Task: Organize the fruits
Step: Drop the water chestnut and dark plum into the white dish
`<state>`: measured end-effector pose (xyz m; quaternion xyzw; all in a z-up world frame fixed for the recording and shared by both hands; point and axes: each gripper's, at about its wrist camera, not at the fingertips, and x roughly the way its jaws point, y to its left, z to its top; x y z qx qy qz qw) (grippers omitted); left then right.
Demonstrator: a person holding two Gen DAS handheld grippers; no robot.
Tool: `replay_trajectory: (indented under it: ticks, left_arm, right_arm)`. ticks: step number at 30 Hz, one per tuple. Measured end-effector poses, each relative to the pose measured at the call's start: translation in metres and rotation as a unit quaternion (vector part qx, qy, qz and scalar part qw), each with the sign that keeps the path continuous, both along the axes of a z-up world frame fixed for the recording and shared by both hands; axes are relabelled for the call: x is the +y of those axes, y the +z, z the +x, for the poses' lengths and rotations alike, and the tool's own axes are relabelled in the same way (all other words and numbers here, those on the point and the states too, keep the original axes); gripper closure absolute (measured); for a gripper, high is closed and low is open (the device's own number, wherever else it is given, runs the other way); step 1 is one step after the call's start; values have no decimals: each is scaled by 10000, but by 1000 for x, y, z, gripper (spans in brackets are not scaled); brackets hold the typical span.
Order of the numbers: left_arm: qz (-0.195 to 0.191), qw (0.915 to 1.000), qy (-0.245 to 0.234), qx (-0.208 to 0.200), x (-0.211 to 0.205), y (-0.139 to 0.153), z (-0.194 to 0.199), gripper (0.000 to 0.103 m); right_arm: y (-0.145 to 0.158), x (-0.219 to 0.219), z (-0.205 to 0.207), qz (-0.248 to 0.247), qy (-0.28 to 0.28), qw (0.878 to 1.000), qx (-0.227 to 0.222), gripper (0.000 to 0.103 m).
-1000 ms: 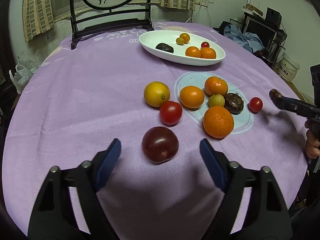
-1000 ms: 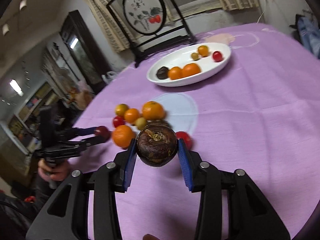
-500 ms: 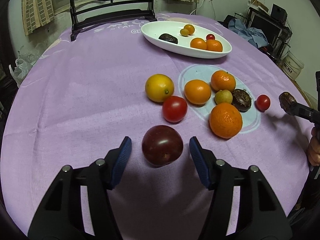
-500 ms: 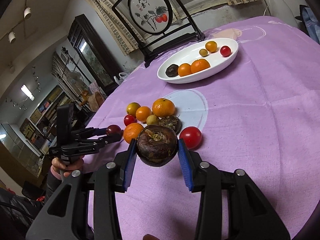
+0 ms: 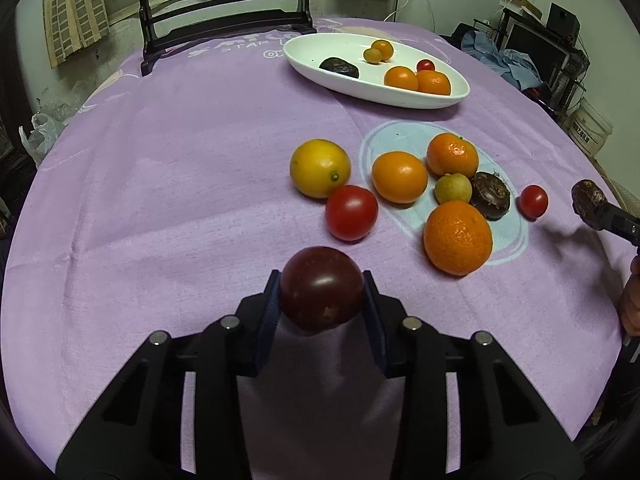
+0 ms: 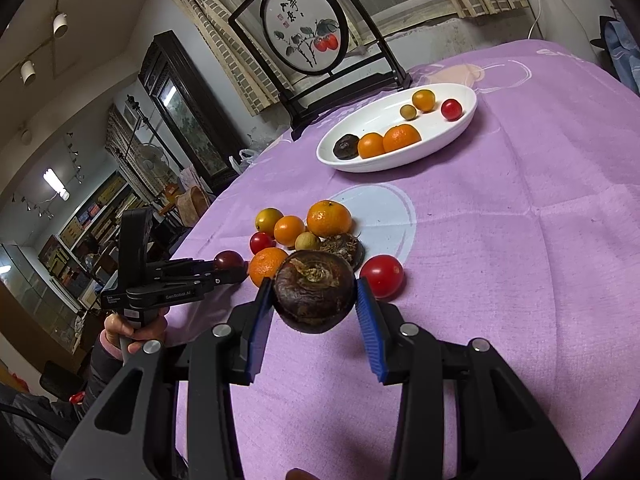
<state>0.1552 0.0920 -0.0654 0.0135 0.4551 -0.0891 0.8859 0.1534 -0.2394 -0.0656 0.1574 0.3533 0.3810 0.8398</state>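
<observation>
My left gripper (image 5: 322, 292) is shut on a dark purple tomato (image 5: 322, 286), low over the purple tablecloth. My right gripper (image 6: 315, 300) is shut on a dark brown water chestnut (image 6: 315, 290) and holds it above the cloth; it also shows at the right edge of the left wrist view (image 5: 588, 202). Loose fruit lies ahead: a yellow citrus (image 5: 320, 167), a red tomato (image 5: 351, 212), oranges (image 5: 457, 238), a small green fruit (image 5: 453, 188), another chestnut (image 5: 490, 195) and a cherry tomato (image 5: 533, 201). A white oval dish (image 5: 456, 96) at the back holds several fruits.
A dark wooden screen stand (image 5: 224, 24) with a round painted panel stands at the table's far edge behind the dish. The table's right edge drops off toward shelving and a white bucket (image 5: 590, 126). The person's hand (image 6: 132, 326) holds the left gripper's handle.
My left gripper has moved forward and closed its jaws on the dark purple tomato. My right gripper keeps its chestnut and has risen and tilted a little.
</observation>
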Motion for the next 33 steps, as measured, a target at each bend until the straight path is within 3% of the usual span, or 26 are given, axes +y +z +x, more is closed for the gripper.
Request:
replay_trajectory:
  ticks: [5, 11, 17, 21, 23, 27, 33]
  left_arm:
    - [-167, 9997, 158, -73, 7, 3, -6, 64]
    - [-607, 9970, 180, -448, 11, 15, -26, 64]
    - [-925, 9932, -102, -699, -5, 43, -9, 64]
    - [-889, 9922, -149, -866, -32, 72, 44, 64]
    - [-806, 9931, -77, -850, -45, 79, 75, 64]
    - [-438, 9967, 138, -671, -70, 77, 143, 64]
    - [-302, 9986, 338, -285, -82, 53, 204, 64]
  right_arm:
    - [-1, 0, 1, -9, -37, 10000, -3, 61]
    - [5, 1, 2, 96, 30, 9999, -110, 61]
    - [39, 0, 52, 285, -454, 9982, -285, 61]
    - [47, 6, 116, 108, -1103, 9930, -412, 61]
    - [43, 13, 149, -269, -1488, 9872, -516, 61]
    - [25, 23, 188, -497, -1499, 9870, -303, 61]
    - [14, 34, 201, -869, -1340, 9867, -301, 61]
